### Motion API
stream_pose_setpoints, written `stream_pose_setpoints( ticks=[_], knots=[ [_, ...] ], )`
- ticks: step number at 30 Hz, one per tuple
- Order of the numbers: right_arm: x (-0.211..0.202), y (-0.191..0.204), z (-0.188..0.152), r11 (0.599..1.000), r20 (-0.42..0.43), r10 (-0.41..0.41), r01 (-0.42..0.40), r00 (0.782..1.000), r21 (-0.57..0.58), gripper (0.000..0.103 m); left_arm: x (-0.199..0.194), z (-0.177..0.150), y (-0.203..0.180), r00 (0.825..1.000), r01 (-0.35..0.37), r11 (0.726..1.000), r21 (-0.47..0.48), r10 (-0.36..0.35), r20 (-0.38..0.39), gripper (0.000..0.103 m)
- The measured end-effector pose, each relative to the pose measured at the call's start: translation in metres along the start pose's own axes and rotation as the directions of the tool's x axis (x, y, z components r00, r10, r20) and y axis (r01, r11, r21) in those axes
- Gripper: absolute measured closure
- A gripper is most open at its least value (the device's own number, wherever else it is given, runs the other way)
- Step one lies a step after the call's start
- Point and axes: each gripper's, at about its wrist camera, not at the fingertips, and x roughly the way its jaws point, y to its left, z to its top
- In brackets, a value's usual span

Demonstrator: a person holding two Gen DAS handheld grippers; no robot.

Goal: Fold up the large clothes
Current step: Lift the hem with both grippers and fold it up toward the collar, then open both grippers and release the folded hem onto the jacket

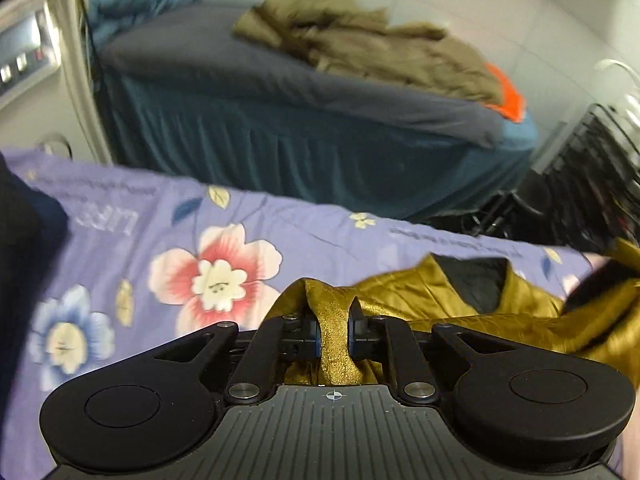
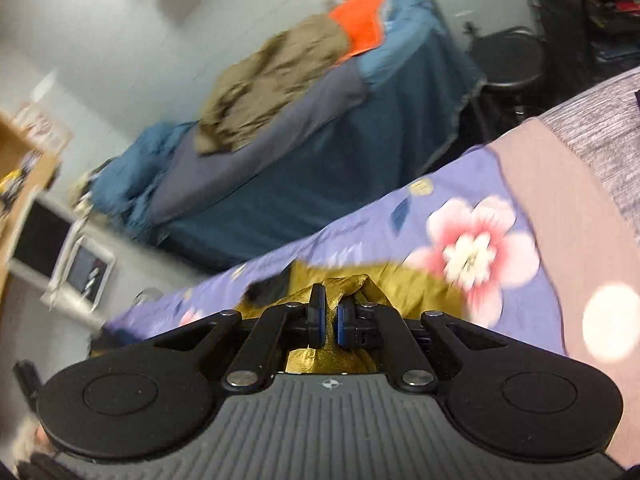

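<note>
Both grippers pinch the golden garment (image 1: 460, 308): left gripper (image 1: 334, 334) and right gripper (image 2: 330, 318) each hold a fold. From the left gripper it spreads toward 2 o'clock over the floral bed sheet (image 1: 160, 216).

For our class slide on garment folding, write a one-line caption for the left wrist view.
Left claw shut on a fold of gold garment above the floral bedsheet.
</note>
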Motion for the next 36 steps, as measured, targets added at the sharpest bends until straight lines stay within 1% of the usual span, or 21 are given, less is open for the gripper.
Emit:
stream_pose_setpoints(
  ticks=[3, 7, 9, 11, 13, 15, 16, 17, 18, 19, 20, 21, 22, 23, 25, 26, 27, 29, 31, 33, 36],
  knots=[
    [0.045, -0.009, 0.012, 0.995, -0.023, -0.088, 0.089, 0.996, 0.037, 0.096, 0.052, 0.008, 0.004, 0.997, -0.024, 0.999, -0.043, 0.021, -0.074, 0.056],
    [0.092, -0.027, 0.008, 0.978, -0.063, -0.198, 0.201, 0.978, 0.054, 0.096, 0.105, 0.002, 0.016, 0.986, -0.058, 0.993, -0.106, 0.041, -0.160, 0.056],
    [0.110, -0.038, 0.002, 0.965, -0.085, -0.241, 0.248, 0.967, 0.087, 0.096, 0.123, -0.004, 0.026, 0.983, -0.050, 0.987, -0.151, 0.021, -0.185, 0.051],
    [0.122, -0.046, -0.004, 0.953, -0.103, -0.270, 0.282, 0.957, 0.114, 0.095, 0.129, -0.007, 0.037, 0.983, -0.023, 0.979, -0.204, -0.015, -0.181, 0.050],
    [0.132, -0.049, -0.007, 0.947, -0.107, -0.289, 0.301, 0.951, 0.115, 0.095, 0.127, -0.004, 0.051, 0.983, 0.025, 0.960, -0.279, -0.075, -0.168, 0.049],
    [0.135, -0.048, -0.007, 0.943, -0.107, -0.293, 0.305, 0.950, 0.129, 0.095, 0.117, 0.000, 0.069, 0.978, 0.090, 0.922, -0.377, -0.152, -0.140, 0.043],
    [0.133, -0.048, -0.007, 0.945, -0.102, -0.286, 0.298, 0.953, 0.136, 0.092, 0.110, 0.002, 0.078, 0.975, 0.130, 0.895, -0.426, -0.194, -0.111, 0.041],
    [0.130, -0.047, -0.006, 0.946, -0.093, -0.279, 0.290, 0.956, 0.142, 0.090, 0.100, 0.002, 0.087, 0.970, 0.168, 0.871, -0.462, -0.228, -0.078, 0.035],
    [0.125, -0.045, -0.005, 0.949, -0.081, -0.269, 0.279, 0.960, 0.149, 0.088, 0.090, 0.003, 0.095, 0.968, 0.194, 0.856, -0.478, -0.247, -0.051, 0.028],
    [0.119, -0.040, -0.001, 0.951, -0.066, -0.258, 0.265, 0.964, 0.157, 0.080, 0.079, 0.003, 0.100, 0.968, 0.201, 0.855, -0.478, -0.248, -0.036, 0.025],
    [0.112, -0.035, -0.001, 0.954, -0.045, -0.255, 0.259, 0.966, 0.149, 0.066, 0.067, 0.003, 0.104, 0.973, 0.195, 0.864, -0.465, -0.231, -0.020, 0.009],
    [0.105, -0.028, 0.000, 0.958, -0.016, -0.260, 0.260, 0.965, 0.124, 0.056, 0.053, 0.003, 0.106, 0.986, 0.148, 0.888, -0.435, -0.164, -0.001, 0.000],
    [0.097, -0.021, 0.001, 0.957, 0.021, -0.280, 0.277, 0.960, 0.088, 0.034, 0.037, 0.005, 0.106, 0.997, 0.083, 0.917, -0.391, -0.077, 0.031, 0.000],
    [0.088, -0.012, 0.000, 0.947, 0.080, -0.320, 0.318, 0.944, 0.041, 0.016, 0.023, 0.003, 0.107, 0.997, 0.019, 0.936, -0.351, 0.008, 0.077, 0.000],
    [0.074, 0.004, 0.000, 0.918, 0.194, -0.373, 0.391, 0.907, -0.069, 0.016, 0.002, 0.001, 0.111, 0.987, -0.079, 0.944, -0.319, 0.118, 0.106, 0.000],
    [0.071, 0.011, 0.000, 0.897, 0.210, -0.398, 0.427, 0.893, -0.118, 0.016, -0.006, -0.003, 0.109, 0.985, -0.099, 0.945, -0.312, 0.138, 0.106, 0.000],
    [0.068, 0.017, -0.002, 0.881, 0.217, -0.410, 0.447, 0.886, -0.159, 0.017, -0.013, -0.008, 0.102, 0.985, -0.090, 0.955, -0.284, 0.127, 0.114, 0.000],
    [0.059, 0.033, -0.017, 0.879, 0.233, -0.364, 0.415, 0.902, -0.235, 0.018, -0.028, -0.024, 0.073, 0.989, -0.067, 0.985, -0.159, 0.087, 0.123, 0.000],
    [0.053, 0.051, -0.044, 0.860, 0.227, -0.318, 0.381, 0.920, -0.341, 0.018, -0.042, -0.052, 0.032, 0.987, -0.069, 0.998, -0.010, 0.069, 0.142, 0.000],
    [0.049, 0.068, -0.078, 0.823, 0.222, -0.280, 0.353, 0.934, -0.444, 0.018, -0.053, -0.087, -0.008, 0.986, -0.052, 0.991, 0.119, 0.032, 0.161, 0.000],
    [0.043, 0.085, -0.132, 0.779, 0.183, -0.231, 0.294, 0.956, -0.554, 0.018, -0.061, -0.143, -0.065, 0.986, -0.013, 0.962, 0.272, -0.033, 0.161, 0.000]
  ],
)
